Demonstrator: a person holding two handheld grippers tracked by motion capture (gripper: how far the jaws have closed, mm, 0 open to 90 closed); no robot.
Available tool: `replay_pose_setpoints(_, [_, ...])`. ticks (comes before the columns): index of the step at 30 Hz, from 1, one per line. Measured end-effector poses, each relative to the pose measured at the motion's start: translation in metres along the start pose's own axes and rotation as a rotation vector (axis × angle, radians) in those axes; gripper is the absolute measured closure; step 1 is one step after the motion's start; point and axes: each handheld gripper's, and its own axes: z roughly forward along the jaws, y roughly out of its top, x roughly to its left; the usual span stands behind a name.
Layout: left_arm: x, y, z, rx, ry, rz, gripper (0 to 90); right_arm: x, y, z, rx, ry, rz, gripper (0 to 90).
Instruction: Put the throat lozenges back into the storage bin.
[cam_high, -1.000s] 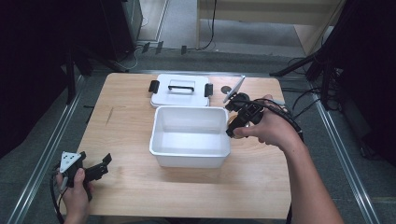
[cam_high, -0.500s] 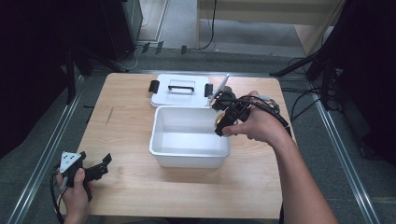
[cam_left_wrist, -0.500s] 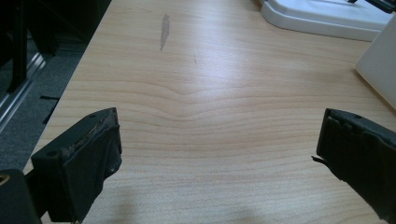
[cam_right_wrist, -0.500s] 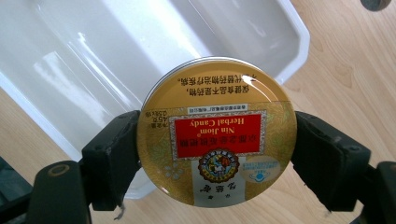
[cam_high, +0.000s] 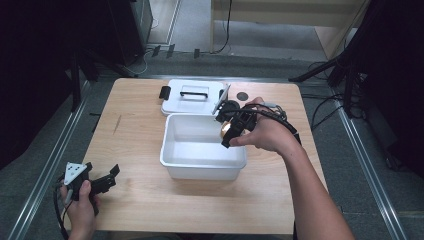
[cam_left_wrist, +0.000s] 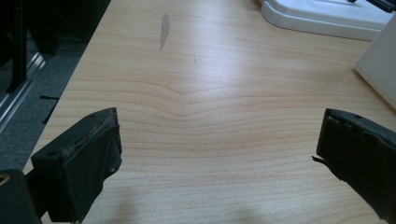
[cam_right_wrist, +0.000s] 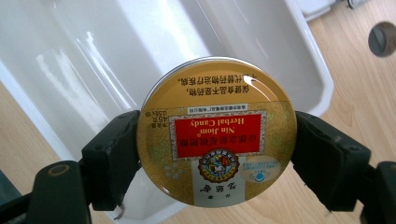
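A round gold candy tin (cam_right_wrist: 217, 130) with a red label sits clamped by its rim between the two black jaws of my right gripper (cam_right_wrist: 217, 154). In the high view this gripper (cam_high: 230, 131) holds the tin (cam_high: 226, 129) over the right end of an open white bin (cam_high: 202, 162), whose inside (cam_right_wrist: 93, 56) has nothing in it. My left gripper (cam_high: 107, 177) rests at the table's front left corner, far from the bin. Its jaws stand wide apart over bare wood (cam_left_wrist: 215, 154).
The bin's white lid (cam_high: 192, 97) with a black handle and side clips lies flat behind the bin, also seen as the lid (cam_left_wrist: 327, 16) far ahead of the left gripper. A dark round hole (cam_high: 243, 96) marks the tabletop behind the right hand. Cables trail right.
The right hand has carried the tin leftward, from beside the bin's right rim to over the bin's right end. The left hand and gripper have stayed put.
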Motion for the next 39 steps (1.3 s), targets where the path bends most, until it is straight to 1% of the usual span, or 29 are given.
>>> replay_pose_setpoints(3, [0.000,0.000,0.000,0.000,0.000,0.000,0.5,0.001,0.001,0.003,-0.004,0.012,-0.016,20.8])
replay_pose_setpoints(7, [0.000,0.000,0.000,0.001,0.000,0.000,0.4,0.002,0.002,0.008,-0.007,0.003,-0.048,20.8])
replay_pose_setpoints(12, [0.000,0.000,0.000,0.003,0.000,0.001,0.4,0.004,0.002,0.015,-0.010,0.010,-0.101,20.8])
replay_pose_setpoints(15, [0.000,0.000,0.000,0.002,-0.001,0.000,0.5,0.006,0.003,0.019,-0.009,0.015,-0.112,20.8])
replay_pose_setpoints(21, [0.000,0.000,0.000,0.001,-0.001,0.001,0.5,0.006,0.003,0.030,0.005,0.016,-0.116,20.8])
replay_pose_setpoints(24, [0.000,0.000,0.000,0.002,-0.001,-0.001,0.5,0.006,0.002,0.035,0.003,0.017,-0.133,20.8])
replay_pose_setpoints(28, [0.000,0.000,0.000,0.004,-0.001,0.001,0.4,0.006,0.002,0.041,0.011,0.024,-0.142,20.8])
replay_pose_setpoints(39, [0.000,0.000,0.000,0.006,-0.003,0.000,0.4,0.003,-0.003,0.061,0.054,0.018,-0.150,20.8])
